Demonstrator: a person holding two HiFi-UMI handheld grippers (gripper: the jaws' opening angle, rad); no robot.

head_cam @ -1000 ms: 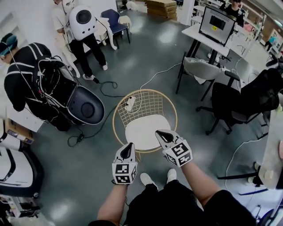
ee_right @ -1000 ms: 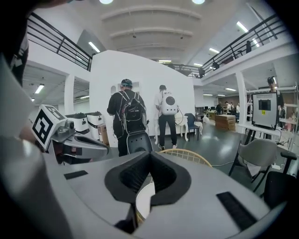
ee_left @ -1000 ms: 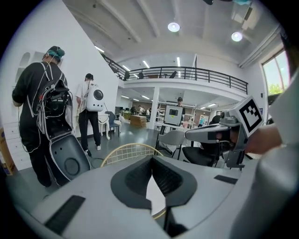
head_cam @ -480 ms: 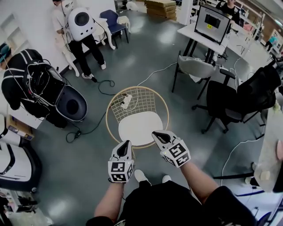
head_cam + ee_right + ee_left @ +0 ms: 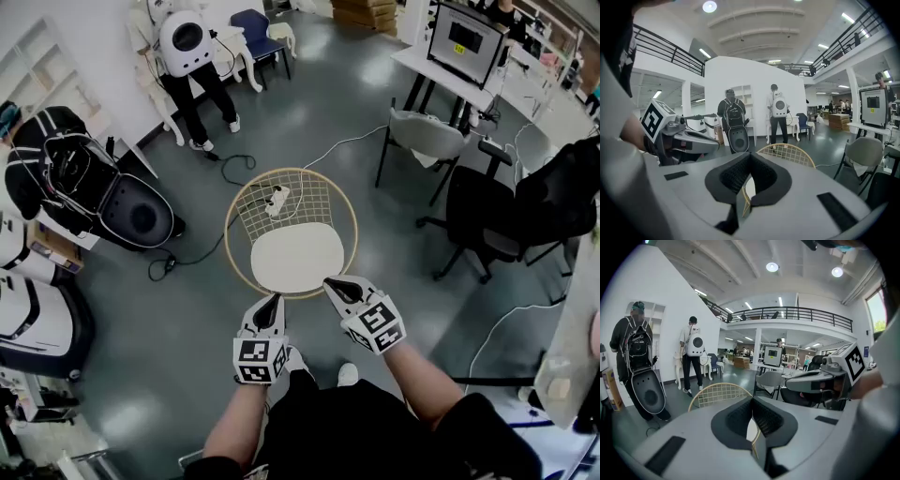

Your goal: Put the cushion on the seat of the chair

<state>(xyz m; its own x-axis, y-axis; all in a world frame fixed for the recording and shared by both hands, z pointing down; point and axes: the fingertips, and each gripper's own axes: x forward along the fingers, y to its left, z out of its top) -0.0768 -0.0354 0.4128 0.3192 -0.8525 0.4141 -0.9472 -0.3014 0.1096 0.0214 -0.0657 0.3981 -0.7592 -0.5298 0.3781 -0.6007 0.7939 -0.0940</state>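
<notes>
Already the white cushion [image 5: 292, 262] lies flat on the seat of the round wire chair [image 5: 314, 199], inside the golden rim and filling most of the seat, so in my judgement the main part of the task is done. The left gripper [image 5: 275, 304] and the right gripper [image 5: 332, 285] hang side by side at the near edge of the chair, a little apart from each other, and both point toward the far side. Each one is clenched with nothing inside: in the left gripper view and in the right gripper view the dark pads meet tip to tip, and only a thin strip of the cushion and of the rim shows behind them. Neither gripper seems to touch the cushion. Very little seems to be left: perhaps to check that the cushion sits centred, because its near edge comes close to the rim, and then to take the hands away. Through the wire back a white power strip [image 5: 277, 199] with its cable shows on the floor beyond. The persons at the far left stand well apart from the chair.
</notes>
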